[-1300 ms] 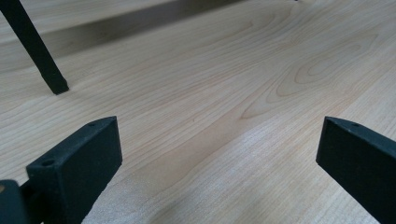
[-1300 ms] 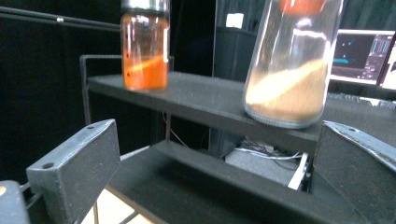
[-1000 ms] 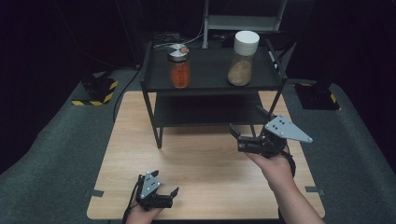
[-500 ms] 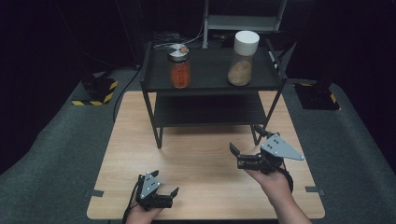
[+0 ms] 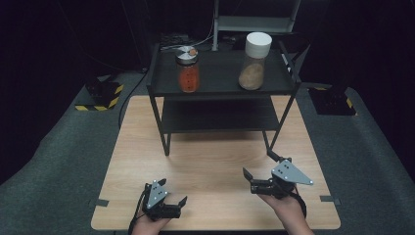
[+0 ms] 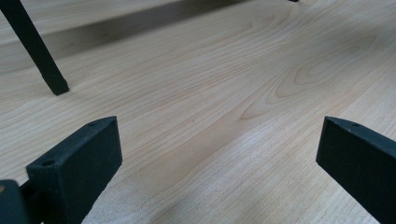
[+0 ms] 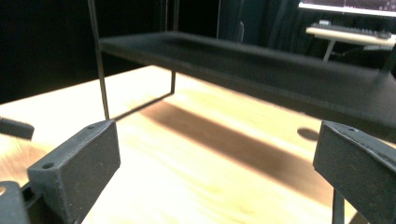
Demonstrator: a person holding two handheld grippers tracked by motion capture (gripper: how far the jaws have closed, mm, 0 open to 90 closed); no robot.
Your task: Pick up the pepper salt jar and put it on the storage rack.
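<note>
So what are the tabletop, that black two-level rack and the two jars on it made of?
The pale tabletop looks like light wood or wood veneer, matte: its grain lines show. The black two-level rack seems painted metal, with thin legs and flat shelves. The orange-filled jar with a silvery lid and the tan-filled jar with a white lid look clear, glass or plastic.

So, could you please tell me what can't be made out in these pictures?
- Jar with orange contents, high view: too small to identify what's inside or the object on its lid.
- White-lidded jar, high view: tan contents too small to name.
- Shelf rack, right gripper view: blurred, its top surface hidden by the low angle.
- Rack's lower shelf, high view: rear part shadowed under the top shelf.
</note>
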